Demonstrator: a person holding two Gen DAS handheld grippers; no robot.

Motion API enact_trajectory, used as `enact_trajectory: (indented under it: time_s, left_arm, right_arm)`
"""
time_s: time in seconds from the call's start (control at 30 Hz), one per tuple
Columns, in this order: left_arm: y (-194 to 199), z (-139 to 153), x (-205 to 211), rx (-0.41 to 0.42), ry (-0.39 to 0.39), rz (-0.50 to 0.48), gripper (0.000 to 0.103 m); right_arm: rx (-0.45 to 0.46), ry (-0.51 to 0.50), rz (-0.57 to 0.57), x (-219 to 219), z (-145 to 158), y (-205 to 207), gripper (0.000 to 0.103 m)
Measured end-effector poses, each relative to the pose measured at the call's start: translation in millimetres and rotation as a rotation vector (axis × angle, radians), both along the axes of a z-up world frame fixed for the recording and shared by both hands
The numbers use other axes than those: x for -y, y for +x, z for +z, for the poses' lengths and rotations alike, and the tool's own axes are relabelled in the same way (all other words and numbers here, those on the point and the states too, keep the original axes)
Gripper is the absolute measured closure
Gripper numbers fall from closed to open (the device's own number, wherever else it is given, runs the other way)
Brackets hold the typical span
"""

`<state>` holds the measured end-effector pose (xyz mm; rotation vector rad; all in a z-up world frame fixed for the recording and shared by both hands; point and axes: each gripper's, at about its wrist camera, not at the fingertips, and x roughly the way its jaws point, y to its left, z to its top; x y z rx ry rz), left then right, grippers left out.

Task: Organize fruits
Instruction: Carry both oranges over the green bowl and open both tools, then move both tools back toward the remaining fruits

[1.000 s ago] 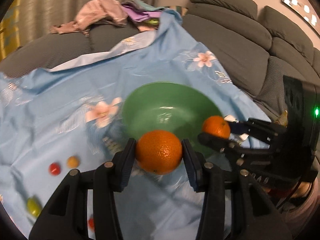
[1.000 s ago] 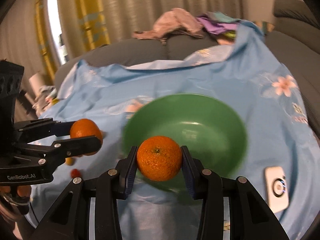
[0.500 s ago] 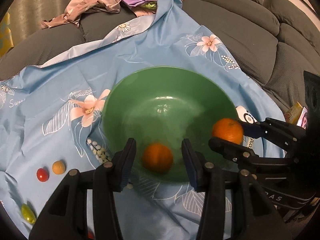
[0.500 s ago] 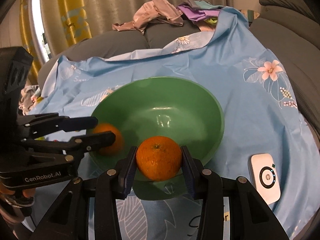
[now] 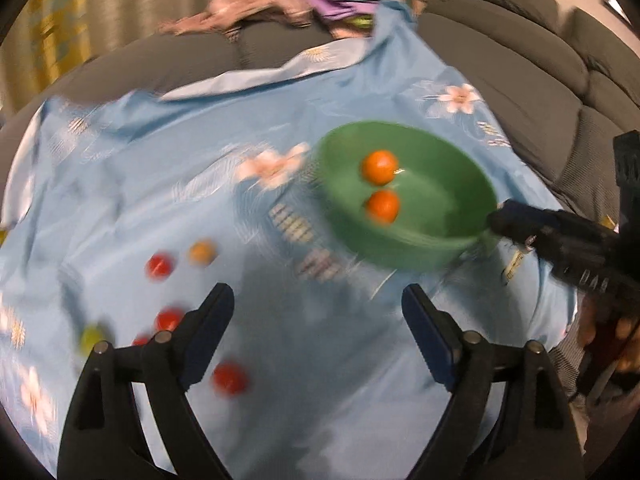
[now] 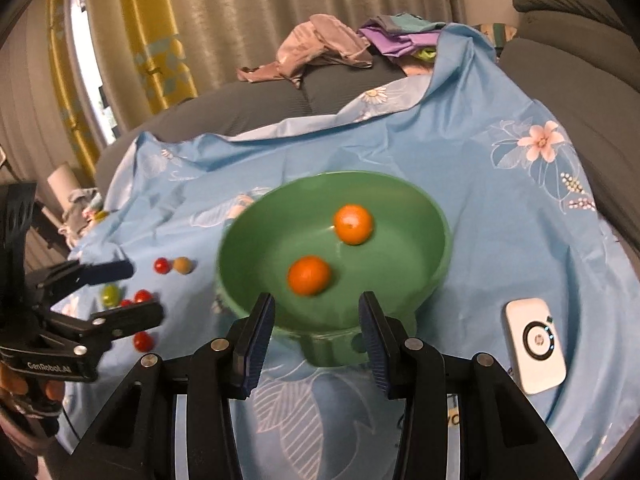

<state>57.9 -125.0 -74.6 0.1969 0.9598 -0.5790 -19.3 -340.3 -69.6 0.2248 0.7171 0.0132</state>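
Observation:
A green bowl (image 6: pixel 432 240) stands on the blue flowered cloth and holds two oranges, one near (image 6: pixel 309 275) and one farther (image 6: pixel 353 224). In the left wrist view the bowl (image 5: pixel 460 208) is at the right with both oranges (image 5: pixel 382 206) inside. My right gripper (image 6: pixel 317 308) is open and empty, just in front of the bowl's near rim. My left gripper (image 5: pixel 318 300) is open and empty above the cloth, left of the bowl; it also shows in the right wrist view (image 6: pixel 120 290). Several small red, orange and green fruits (image 6: pixel 162 265) lie on the cloth at the left.
A white remote-like device (image 6: pixel 535 345) lies on the cloth right of the bowl. A pile of clothes (image 6: pixel 328 50) sits on the grey sofa (image 6: pixel 580 80) behind. Curtains hang at the back left.
Both grippers opened and let their oranges go into the bowl. The left gripper swung left, away from the bowl, toward the small fruits. The right gripper drew back a little.

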Motion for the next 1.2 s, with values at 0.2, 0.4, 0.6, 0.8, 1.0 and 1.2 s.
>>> enact_trajectory:
  time_s: [0.2,0.4,0.6,0.8,1.0,1.2]
  left_arm:
    - [-27.1,-6.9,-79.6,-0.022,0.046,0.167,0.017]
    - [-53.1,-2.0,-145.3,-0.034,0.026,0.319,0.017]
    - [-69.6,0.7,-166.1,-0.025,-0.011,0.358,0.017]
    - [-71.2,-6.2,-177.3,-0.047,-0.058,0.35,0.018]
    - [-60.5,-9.6,-177.2,-0.049,-0.092,0.323,0.025]
    - [-38.5,-23.9,-171.3,-0.069,-0.067,0.305,0.04]
  right_arm:
    - [-0.011,0.004,0.043,-17.2,2.6,-4.4,0.059]
    - [-0.021,0.001,0.111,-45.3,2.6,-2.0,0.059]
    - [-0.056,-0.009,0.194,-82.2,-2.6,3.8,0.059]
    - [-0.086,-0.045,0.293,-122.2,-8.4,10.3,0.059]
    - [-0.116,-0.045,0.368,-151.1,-17.4,19.2,0.059]
    - [-0.126,-0.049,0.417,-168.0,-23.6,24.6,0.059]
